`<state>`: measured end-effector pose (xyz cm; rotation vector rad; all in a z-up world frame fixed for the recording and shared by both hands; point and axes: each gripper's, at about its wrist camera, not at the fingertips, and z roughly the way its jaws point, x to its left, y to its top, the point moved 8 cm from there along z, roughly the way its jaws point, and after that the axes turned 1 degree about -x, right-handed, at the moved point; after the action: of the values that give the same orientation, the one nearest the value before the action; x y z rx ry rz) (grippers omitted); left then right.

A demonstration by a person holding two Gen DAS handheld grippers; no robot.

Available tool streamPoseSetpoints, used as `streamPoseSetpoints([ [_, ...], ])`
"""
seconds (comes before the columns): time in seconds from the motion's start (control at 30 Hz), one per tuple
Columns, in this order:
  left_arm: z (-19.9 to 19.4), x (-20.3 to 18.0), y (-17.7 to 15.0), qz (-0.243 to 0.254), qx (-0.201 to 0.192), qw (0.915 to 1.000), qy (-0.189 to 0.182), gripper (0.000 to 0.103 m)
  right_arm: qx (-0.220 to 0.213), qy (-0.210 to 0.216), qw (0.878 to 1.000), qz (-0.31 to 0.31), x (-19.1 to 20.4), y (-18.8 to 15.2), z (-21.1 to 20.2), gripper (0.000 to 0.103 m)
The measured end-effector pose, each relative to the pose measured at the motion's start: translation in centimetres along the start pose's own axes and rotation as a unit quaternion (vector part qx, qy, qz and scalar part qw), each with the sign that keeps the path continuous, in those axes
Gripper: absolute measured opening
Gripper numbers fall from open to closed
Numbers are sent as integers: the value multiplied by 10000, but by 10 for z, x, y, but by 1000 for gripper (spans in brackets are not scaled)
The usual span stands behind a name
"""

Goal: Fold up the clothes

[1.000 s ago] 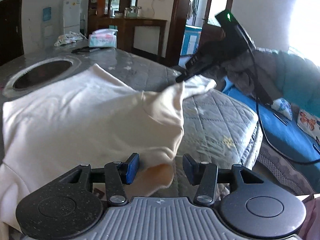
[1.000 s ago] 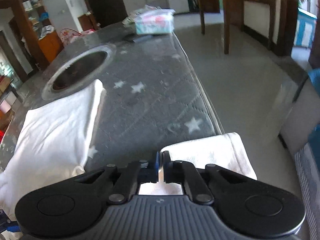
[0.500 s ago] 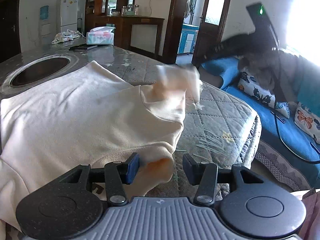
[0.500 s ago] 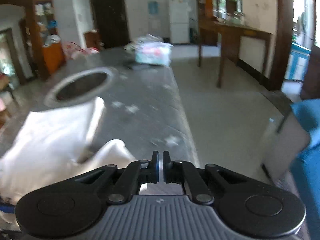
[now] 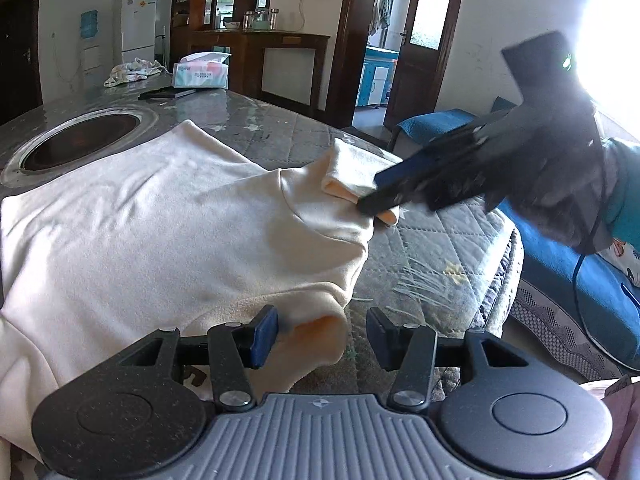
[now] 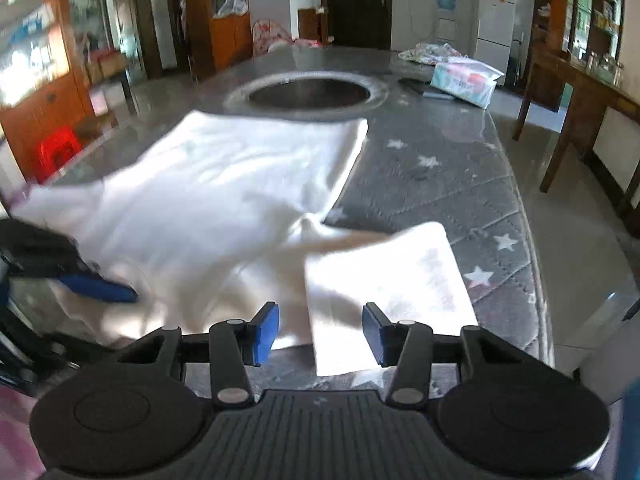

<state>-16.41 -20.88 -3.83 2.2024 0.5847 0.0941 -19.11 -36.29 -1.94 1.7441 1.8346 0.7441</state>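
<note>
The tabletop, grey and quilted with pale stars, fills most of both views; a round dark recess sits in it toward the upper middle of the right wrist view. A cream garment lies spread across the left and centre of the left wrist view, its body flat on the tabletop. One sleeve lies folded back across the lower centre of the right wrist view, its cuff end just ahead of the right tool. That tool's jaws stand wide apart with nothing between the blue pads; the sleeve lies below and beyond them. In the left wrist view the same tool appears blurred at the right of the frame, its tip beside the bunched sleeve. The left tool is likewise spread wide, holding nothing; a fold of the garment's near edge lies between and just past its pads, and contact cannot be judged. A tissue pack rests on the tabletop at the upper left, with crumpled cloth beside it.
</note>
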Motion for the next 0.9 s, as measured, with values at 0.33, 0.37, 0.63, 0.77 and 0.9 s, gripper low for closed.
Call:
streamPoseSetpoints([
  [0.33, -2, 0, -3, -8, -23, 10000, -1, 54, -455, -1828, 9821, -81, -82, 33, -16, 9],
  [0.37, -2, 0, -3, 2, -23, 10000, -2, 54, -529, -2092, 9764, 0, -96, 37, -18, 12],
  [0.63, -8, 3, -4, -57, 31, 10000, -56, 54, -701, -1836, 9793, 482, -116, 39, -16, 32],
  [0.77, -16, 7, 3, -133, -37, 9999, -20, 54, -372, -1332, 9900, 272, -90, 26, 8, 40],
  [0.9, -20, 11, 15, -200, -216, 9996, 5, 54, -284, -1188, 9903, 657, -92, 21, 16, 49],
])
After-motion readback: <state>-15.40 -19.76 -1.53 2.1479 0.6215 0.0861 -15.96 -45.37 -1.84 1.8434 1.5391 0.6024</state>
